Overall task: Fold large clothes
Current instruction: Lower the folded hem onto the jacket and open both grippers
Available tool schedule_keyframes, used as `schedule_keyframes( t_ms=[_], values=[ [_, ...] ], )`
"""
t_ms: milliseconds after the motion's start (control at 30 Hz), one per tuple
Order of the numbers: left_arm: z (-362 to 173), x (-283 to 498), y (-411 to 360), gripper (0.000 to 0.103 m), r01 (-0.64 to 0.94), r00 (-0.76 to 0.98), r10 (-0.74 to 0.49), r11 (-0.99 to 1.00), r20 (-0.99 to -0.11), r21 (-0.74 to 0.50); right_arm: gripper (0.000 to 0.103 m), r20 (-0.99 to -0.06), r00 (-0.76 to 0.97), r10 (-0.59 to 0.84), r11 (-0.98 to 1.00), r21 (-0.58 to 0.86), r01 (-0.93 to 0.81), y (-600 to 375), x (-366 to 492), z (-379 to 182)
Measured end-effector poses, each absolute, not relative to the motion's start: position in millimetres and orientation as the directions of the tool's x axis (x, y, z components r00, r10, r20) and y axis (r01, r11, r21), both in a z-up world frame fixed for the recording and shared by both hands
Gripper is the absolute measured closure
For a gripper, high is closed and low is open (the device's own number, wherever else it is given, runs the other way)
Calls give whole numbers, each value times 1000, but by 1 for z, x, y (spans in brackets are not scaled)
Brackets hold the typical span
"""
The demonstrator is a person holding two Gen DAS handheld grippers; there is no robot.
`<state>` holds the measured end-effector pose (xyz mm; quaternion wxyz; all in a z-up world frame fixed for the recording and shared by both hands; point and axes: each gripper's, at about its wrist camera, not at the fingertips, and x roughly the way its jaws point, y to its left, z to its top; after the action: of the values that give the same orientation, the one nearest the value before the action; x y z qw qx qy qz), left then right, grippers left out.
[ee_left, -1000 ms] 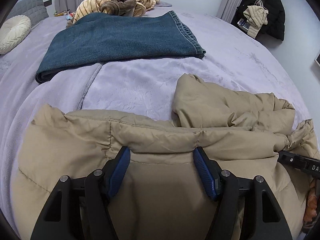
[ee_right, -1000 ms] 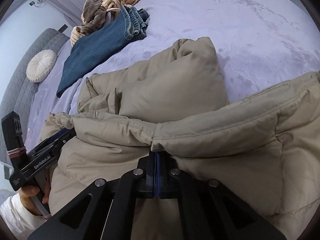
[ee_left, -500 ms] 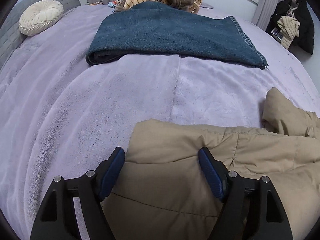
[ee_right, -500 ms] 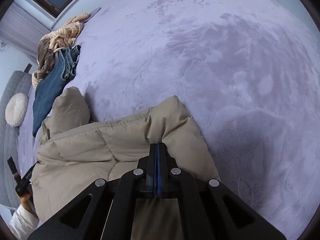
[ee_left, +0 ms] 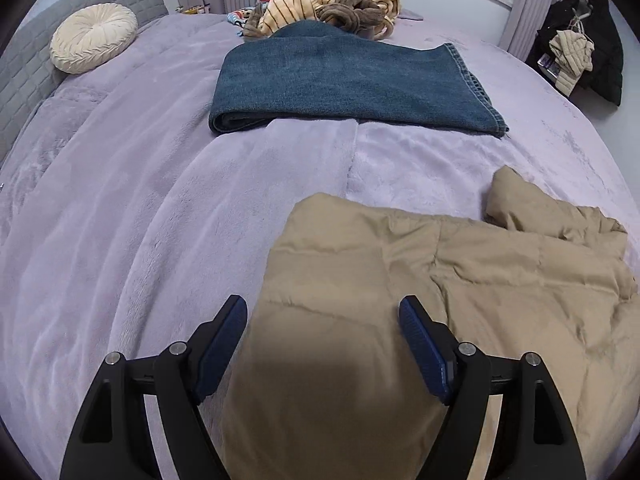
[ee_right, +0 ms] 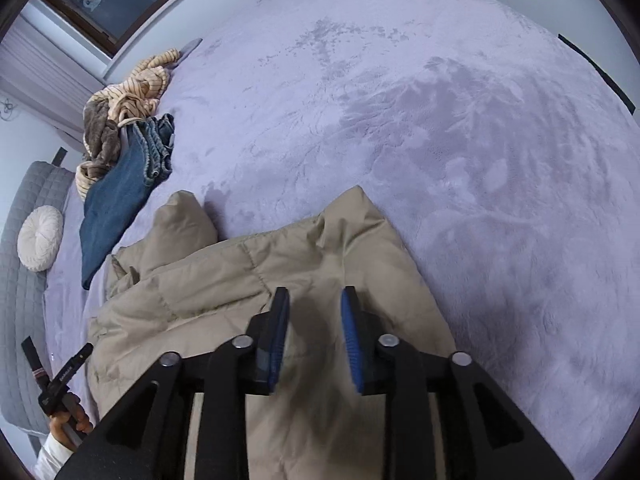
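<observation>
Currently tan puffer jacket lies on lilac bedspread. Likely light, soft, springy, slick shell; grab at seams or corners. Left gripper spread, empty. Right gripper opening, nothing pinched.

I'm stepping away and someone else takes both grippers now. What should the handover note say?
Left gripper: open, above the tan puffer jacket, holding nothing.
Right gripper: jaws opening, pads clear of the jacket's fabric beneath them.
The jacket lies bunched on the purple bedspread, one part sticking up at its far edge.
Folded jeans lie beyond it, a striped clothes pile behind them.
Done: jeans folded. Left: the jacket looks only partly folded; the pile looks untouched.
</observation>
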<state>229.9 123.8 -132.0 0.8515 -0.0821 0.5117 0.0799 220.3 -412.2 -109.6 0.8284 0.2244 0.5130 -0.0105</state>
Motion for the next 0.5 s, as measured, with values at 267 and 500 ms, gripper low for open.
schedule_keyframes(
  t_ms=[267,500],
  values=[
    [-117,171,104,23,-203,439,-14,972,-899,-114,57,-832,476,285,854,446,267,-395,150,-93],
    [-105,123,91,0,-228,448,-17,965,-894,-133,48,-831,454,321,833,476,282,-386,100,-91]
  ],
)
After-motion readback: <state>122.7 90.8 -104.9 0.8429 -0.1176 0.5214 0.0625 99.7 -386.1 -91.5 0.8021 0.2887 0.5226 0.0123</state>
